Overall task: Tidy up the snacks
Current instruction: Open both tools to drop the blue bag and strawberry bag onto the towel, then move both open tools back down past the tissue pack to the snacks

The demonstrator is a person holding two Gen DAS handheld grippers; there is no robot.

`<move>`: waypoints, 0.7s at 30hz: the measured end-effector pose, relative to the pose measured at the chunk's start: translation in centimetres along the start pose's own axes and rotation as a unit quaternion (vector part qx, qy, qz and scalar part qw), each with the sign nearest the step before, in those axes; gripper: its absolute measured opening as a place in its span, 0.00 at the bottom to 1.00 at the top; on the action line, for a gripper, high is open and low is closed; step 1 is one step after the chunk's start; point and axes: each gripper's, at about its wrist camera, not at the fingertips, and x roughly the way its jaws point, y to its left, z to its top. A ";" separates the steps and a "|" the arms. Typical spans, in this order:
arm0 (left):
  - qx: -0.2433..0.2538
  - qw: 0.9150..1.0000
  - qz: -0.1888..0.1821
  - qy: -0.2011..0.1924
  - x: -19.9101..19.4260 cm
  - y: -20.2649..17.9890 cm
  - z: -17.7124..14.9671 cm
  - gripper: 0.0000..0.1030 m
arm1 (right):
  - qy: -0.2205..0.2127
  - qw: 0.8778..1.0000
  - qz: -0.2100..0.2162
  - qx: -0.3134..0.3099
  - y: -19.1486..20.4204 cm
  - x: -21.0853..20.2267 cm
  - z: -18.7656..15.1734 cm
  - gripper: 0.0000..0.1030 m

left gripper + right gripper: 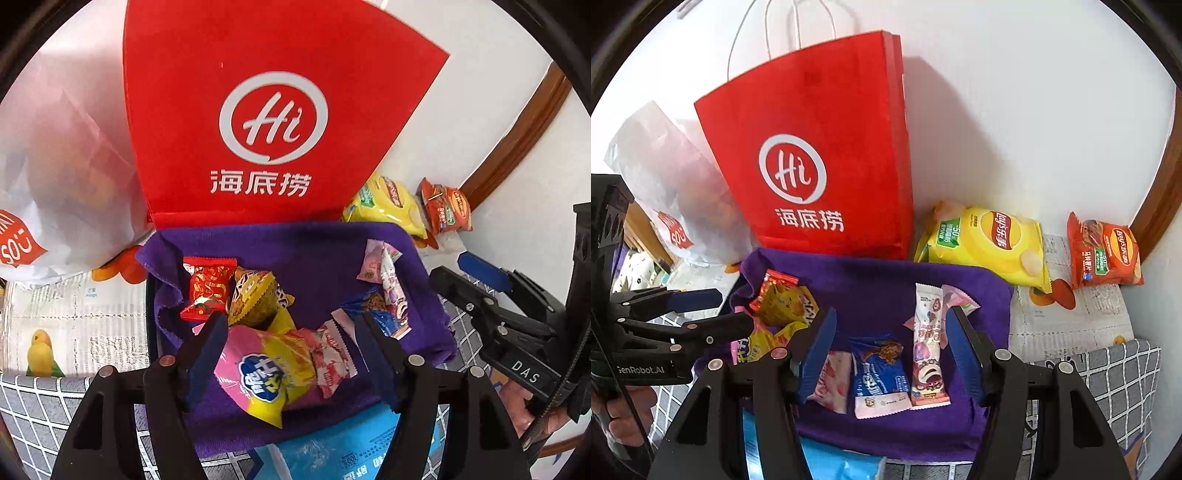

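Right wrist view, purple-lined bin [879,273], blue cookie packet [879,373] inside

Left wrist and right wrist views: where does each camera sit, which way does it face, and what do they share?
Left wrist: on the left gripper, looking down along its fingers at the pink-yellow snack bag on the purple cloth; right gripper and a hand show at right.
Right wrist: on the right gripper, looking down at the blue snack packet; left gripper and a hand show at left.
Shared: cloth, red paper bag, yellow chip bag, orange chip bag.
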 end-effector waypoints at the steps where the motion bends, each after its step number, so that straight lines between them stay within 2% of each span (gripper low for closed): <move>1: 0.001 1.000 -0.002 -0.003 -0.3 -0.1 0.0 0.67 | -0.002 1.000 0.001 0.002 0.1 -0.2 0.0 0.59; 5: 0.010 1.000 -0.006 -0.015 -1.4 -0.9 -0.2 0.67 | -0.016 1.000 0.014 0.009 0.6 -1.3 0.1 0.59; 11: 0.020 1.000 -0.011 -0.022 -2.4 -2.2 -0.5 0.67 | -0.046 0.999 0.002 0.010 1.3 -3.8 -0.2 0.59; 15: 0.021 0.999 -0.015 -0.025 -3.1 -2.7 -0.8 0.67 | -0.051 0.998 -0.025 0.011 1.1 -5.4 -1.4 0.59; 21: 0.024 0.999 -0.019 -0.041 -5.1 -3.9 -1.6 0.67 | -0.044 0.998 -0.035 0.034 0.1 -7.9 -4.7 0.59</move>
